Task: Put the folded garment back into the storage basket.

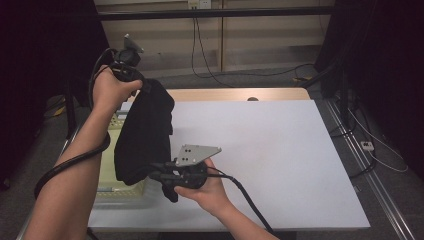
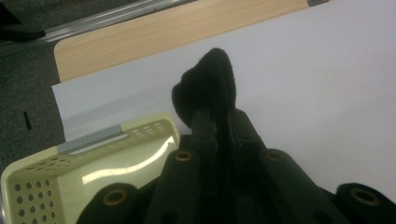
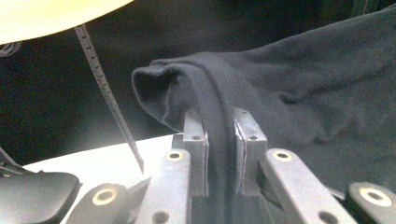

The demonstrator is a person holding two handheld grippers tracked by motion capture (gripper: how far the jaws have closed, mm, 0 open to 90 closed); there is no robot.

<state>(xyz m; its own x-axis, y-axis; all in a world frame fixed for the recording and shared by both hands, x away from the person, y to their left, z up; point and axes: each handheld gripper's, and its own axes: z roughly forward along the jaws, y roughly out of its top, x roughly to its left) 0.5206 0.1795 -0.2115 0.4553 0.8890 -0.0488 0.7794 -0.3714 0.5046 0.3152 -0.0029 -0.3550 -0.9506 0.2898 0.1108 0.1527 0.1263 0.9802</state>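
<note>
A black cloth garment [image 1: 145, 135] hangs stretched between my two grippers above the left part of the white table [image 1: 280, 150]. My left gripper [image 1: 142, 84] is raised at the upper left and shut on the garment's top edge; in the left gripper view a bunch of black cloth [image 2: 208, 88] sticks out past my left gripper [image 2: 218, 122]. Lower down, near the table's front, my right gripper [image 1: 156, 171] is shut on the garment's bottom edge. In the right gripper view a fold of the cloth [image 3: 219, 107] runs between the closed pads of my right gripper [image 3: 220, 135].
A pale yellow perforated basket [image 1: 111, 150] sits at the table's left edge, partly behind the hanging cloth, and shows as the basket [image 2: 70, 172] below the left gripper. A wooden strip [image 1: 230, 94] borders the table's far side. Cables lie on the floor beyond.
</note>
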